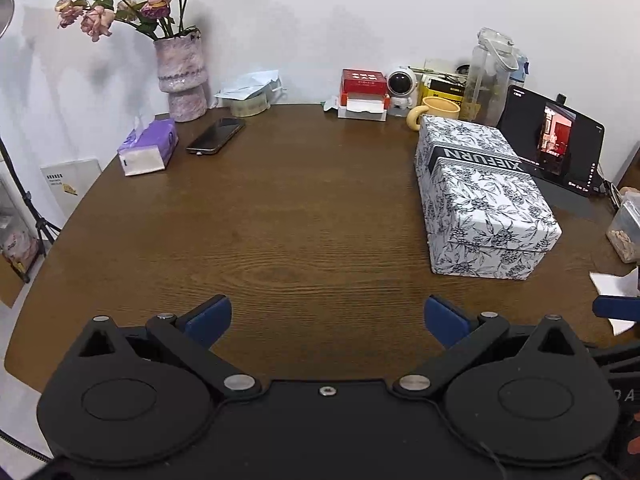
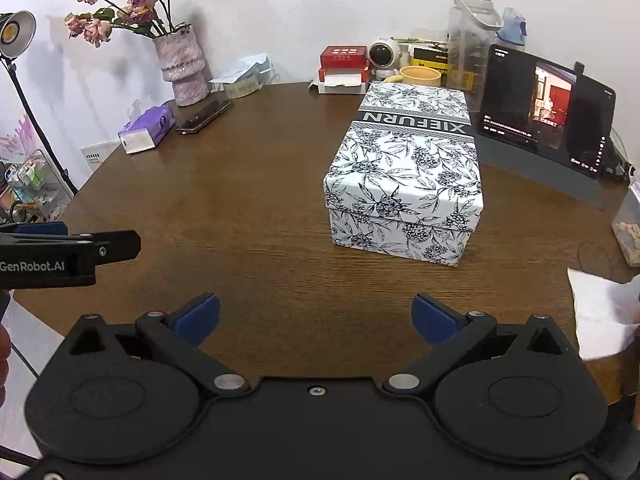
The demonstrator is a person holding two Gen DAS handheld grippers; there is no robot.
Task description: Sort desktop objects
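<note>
Nearest the cameras, the left tool (image 1: 327, 316) and the right tool (image 2: 316, 314) hover above the near edge of the counter (image 1: 280, 216), each with its blue fingers spread wide and nothing between them; both are released. In the right wrist view the left tool also shows side-on at the left border.

At the near right edge lies a white sheet of paper (image 2: 600, 312), partly cut off by the frame. Beyond it, right of the counter's middle, stands the patterned lidded box (image 2: 404, 172), lid on, well apart from both tools. A clear container (image 2: 628, 228) sits at the right edge, mostly out of frame; its contents are hard to make out.

Along the far left edge lie a purple tissue pack (image 1: 148, 148) and, just beside it, a dark phone (image 1: 216, 135), both flat. At the far edge stand a vase of dried flowers (image 1: 182, 76), a roll of tape under loose papers (image 1: 250, 106), a red-and-white box (image 1: 363, 94), a small astronaut figure (image 1: 402, 88), a yellow mug (image 1: 436, 111), a clear bottle (image 1: 486, 76) and a propped tablet (image 1: 556, 144).

Judgement: no sorting grasp has begun. A sound first move is to approach one small item squarely, fingers straddling its narrow side, and close only once centred. The box is probably too wide for one tool. What the box holds is hidden.
</note>
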